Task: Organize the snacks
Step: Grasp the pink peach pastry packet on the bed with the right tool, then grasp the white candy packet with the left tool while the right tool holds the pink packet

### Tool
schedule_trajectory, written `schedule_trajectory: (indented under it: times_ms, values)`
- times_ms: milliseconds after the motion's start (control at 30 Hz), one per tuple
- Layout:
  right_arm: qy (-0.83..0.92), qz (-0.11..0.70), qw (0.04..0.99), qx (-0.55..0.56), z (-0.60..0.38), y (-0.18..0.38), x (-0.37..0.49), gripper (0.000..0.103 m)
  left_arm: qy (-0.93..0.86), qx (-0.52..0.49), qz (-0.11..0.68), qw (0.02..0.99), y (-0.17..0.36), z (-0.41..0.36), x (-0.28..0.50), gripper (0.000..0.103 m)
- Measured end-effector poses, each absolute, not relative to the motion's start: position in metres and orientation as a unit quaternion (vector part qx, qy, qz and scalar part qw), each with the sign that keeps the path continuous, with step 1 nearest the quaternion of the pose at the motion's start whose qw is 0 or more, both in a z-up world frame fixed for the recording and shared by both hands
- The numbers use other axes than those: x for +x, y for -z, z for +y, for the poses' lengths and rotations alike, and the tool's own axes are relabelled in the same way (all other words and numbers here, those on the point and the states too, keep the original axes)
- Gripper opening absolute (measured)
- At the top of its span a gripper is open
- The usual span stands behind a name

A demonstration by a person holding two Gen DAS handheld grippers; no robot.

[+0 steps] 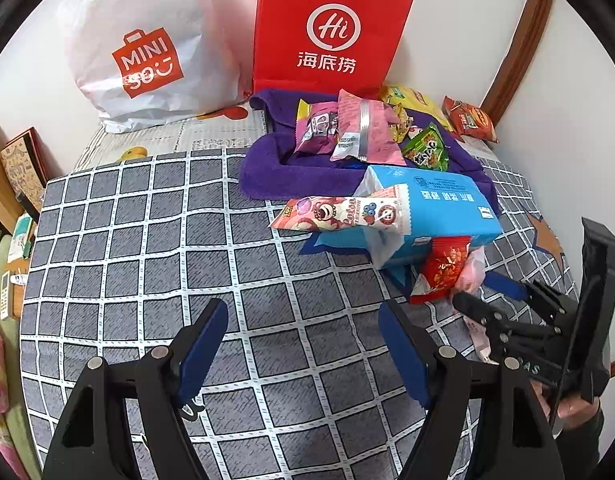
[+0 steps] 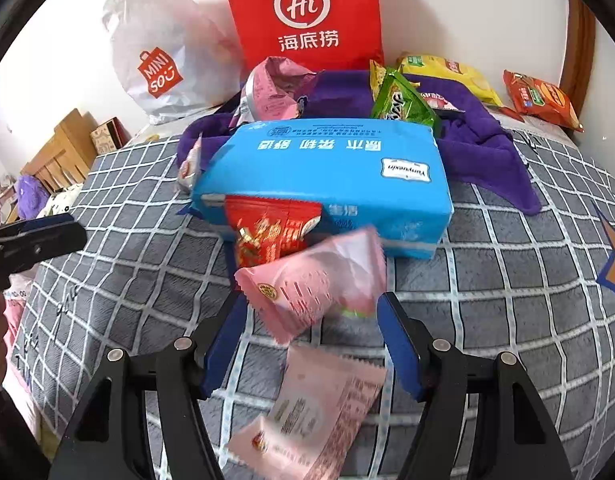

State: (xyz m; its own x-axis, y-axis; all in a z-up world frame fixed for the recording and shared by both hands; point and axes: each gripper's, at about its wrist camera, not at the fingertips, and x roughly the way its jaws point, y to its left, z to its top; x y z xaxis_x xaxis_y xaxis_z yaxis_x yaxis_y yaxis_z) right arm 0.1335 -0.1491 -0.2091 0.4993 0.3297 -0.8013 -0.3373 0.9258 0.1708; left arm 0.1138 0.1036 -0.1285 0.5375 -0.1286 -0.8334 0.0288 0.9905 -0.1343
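Observation:
My right gripper (image 2: pixel 311 312) hovers low over the checked blanket, jaws apart. A blurred pink snack packet (image 2: pixel 315 280) hangs loose between its tips, not pinched. A second pink packet (image 2: pixel 319 412) lies flat on the blanket below. Just beyond, a red snack packet (image 2: pixel 271 232) leans on a blue tissue pack (image 2: pixel 327 172). In the left wrist view the right gripper (image 1: pixel 487 292) is at the right, beside the red packet (image 1: pixel 443 268). My left gripper (image 1: pixel 303 320) stands open over bare blanket, holding nothing. A bear-print snack bar (image 1: pixel 343 212) rests on the tissue pack (image 1: pixel 447 204).
A purple towel (image 1: pixel 267 176) behind the tissue pack carries several snack packets, among them a green one (image 1: pixel 425 148) and a pink one (image 1: pixel 367 128). An orange-red packet (image 1: pixel 471 118) lies by the wall. A red paper bag (image 1: pixel 331 28) and a white plastic bag (image 1: pixel 147 52) stand at the back.

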Motion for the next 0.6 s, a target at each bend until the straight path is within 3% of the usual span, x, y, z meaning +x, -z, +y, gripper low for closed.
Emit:
schedule_trajectory:
  times_ms: [367, 600]
  values:
    - [-0.207, 0.467, 0.859, -0.040, -0.140, 0.224, 0.145, 0.067, 0.058, -0.073, 0.479, 0.873, 0.134, 0.102, 0.127, 0.076]
    - [-0.223, 0.454, 0.862, -0.040, -0.146, 0.220, 0.141, 0.061, 0.060, -0.081, 0.476, 0.873, 0.139, 0.097, 0.136, 0.076]
